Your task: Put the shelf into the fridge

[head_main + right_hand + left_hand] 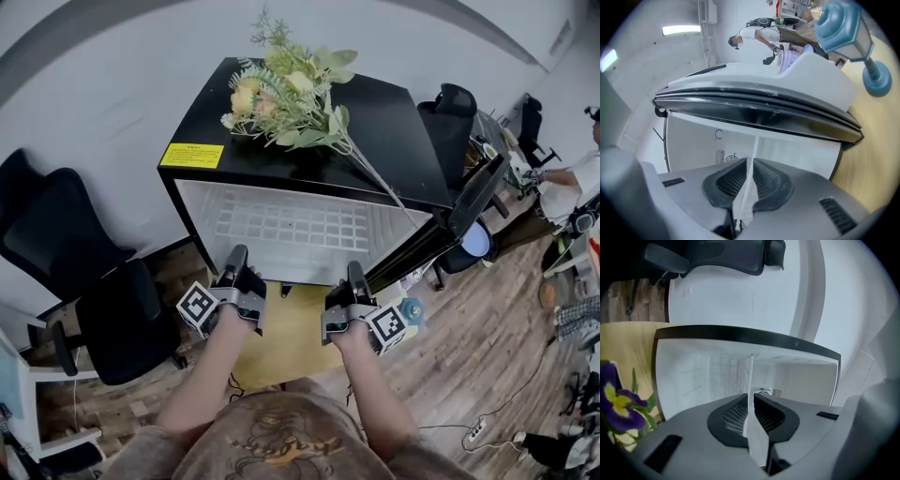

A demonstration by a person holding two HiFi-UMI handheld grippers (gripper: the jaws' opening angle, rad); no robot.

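- White wire grid: in the head view the shelf (286,225) lies flat, mostly inside the open black fridge (394,122). Its front edge is pinched by my left gripper (236,272) and right gripper (354,281). Flowers (286,98) lie on the glossy top, and the door (450,225) stands open at the right.
- Left gripper view: my ribbed black pads (733,417) are clenched on the shelf's thin white rim, seen edge-on against the smooth white interior.
- Right gripper view: the same grasp, jaws closed on that narrow rim, with the door's dark edge above.
- Risk, as I judge it: pushing unevenly could skew the stiff grid, so it jams against the side walls or misses its ledges. The slick, thin rim could also slip from my pads.
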